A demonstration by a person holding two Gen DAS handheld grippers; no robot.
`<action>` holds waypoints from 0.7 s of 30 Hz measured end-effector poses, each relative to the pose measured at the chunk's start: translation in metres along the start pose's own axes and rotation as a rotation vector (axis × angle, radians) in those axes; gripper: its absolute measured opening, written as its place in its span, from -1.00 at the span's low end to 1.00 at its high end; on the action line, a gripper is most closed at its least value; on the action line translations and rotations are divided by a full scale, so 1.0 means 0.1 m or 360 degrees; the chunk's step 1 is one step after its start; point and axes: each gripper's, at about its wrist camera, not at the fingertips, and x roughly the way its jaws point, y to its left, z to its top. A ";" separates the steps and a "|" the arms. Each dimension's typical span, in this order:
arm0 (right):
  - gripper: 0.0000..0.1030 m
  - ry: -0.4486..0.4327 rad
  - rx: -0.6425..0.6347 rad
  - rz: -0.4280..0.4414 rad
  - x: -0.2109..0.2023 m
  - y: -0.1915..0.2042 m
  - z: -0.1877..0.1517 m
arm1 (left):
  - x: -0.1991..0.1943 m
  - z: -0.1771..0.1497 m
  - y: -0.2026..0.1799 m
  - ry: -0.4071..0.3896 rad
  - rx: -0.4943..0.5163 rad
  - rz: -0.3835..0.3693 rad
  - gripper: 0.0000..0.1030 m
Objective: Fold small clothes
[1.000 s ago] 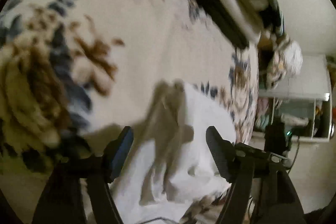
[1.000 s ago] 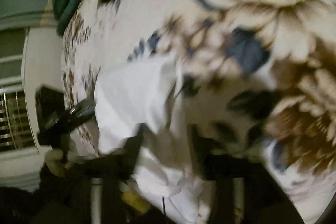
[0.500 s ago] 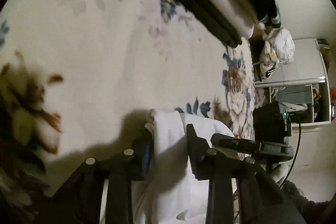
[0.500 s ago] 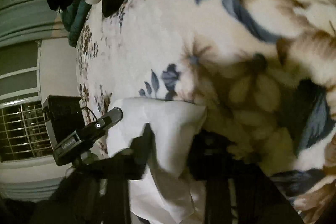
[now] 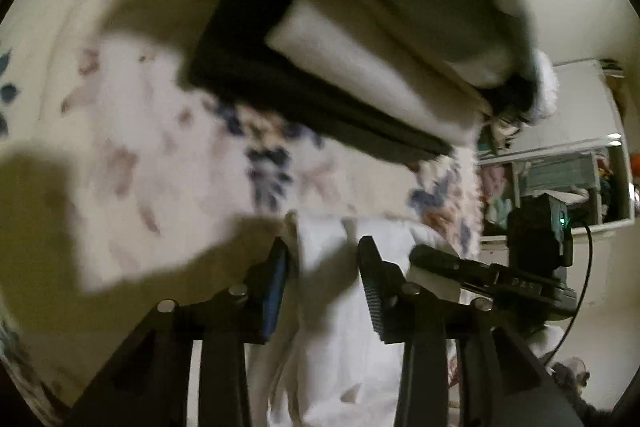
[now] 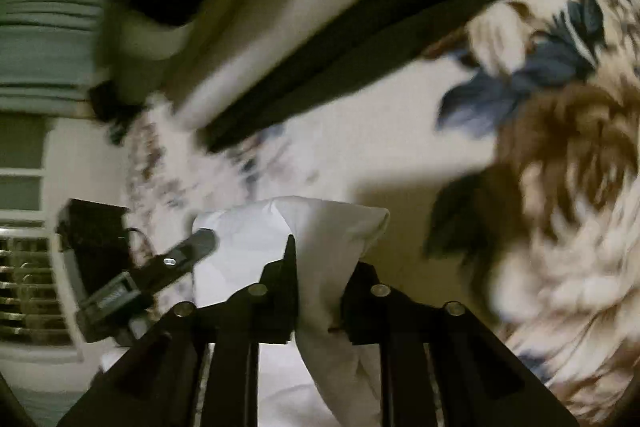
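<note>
You work over a bed with a floral blanket; folded clothes are stacked at its far side. Both your left gripper and right gripper pinch the white garment, fingers having just eased slightly wider.

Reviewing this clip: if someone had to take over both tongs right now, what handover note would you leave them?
Left tongs: clamped on one bunched edge of the white garment; their jaws have just eased slightly wider, cloth between them.
Right tongs: clamped on the other edge, the same slight easing.
Garment: stretched between both tongs, carried over the floral bedspread toward the stack of folded clothes.
Done: both edges picked up and lifted.
Left: lay the held edge down to finish the fold, release, flatten. How many folds are already made cannot be told.
</note>
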 end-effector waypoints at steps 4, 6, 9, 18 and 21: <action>-0.32 -0.0020 -0.0032 -0.0155 -0.15 -0.01 -0.09 | -0.25 -0.27 -0.03 -0.0081 0.0046 0.0112 0.04; -0.31 -0.0142 -0.0147 -0.0244 -0.37 0.12 -0.30 | -0.43 -0.52 -0.12 -0.0160 0.0083 0.0164 0.17; -0.30 -0.0201 -0.0280 -0.0281 -0.45 0.29 -0.60 | -0.54 -0.89 -0.27 -0.0228 0.0129 0.0282 0.21; -0.30 0.0120 -0.0550 -0.0597 0.12 0.20 -1.52 | -0.09 -1.68 -0.03 0.0128 0.0115 0.0596 0.26; -0.30 0.0134 -0.0533 -0.0557 0.06 0.18 -1.60 | -0.32 -1.85 0.02 0.0123 0.0013 0.0561 0.26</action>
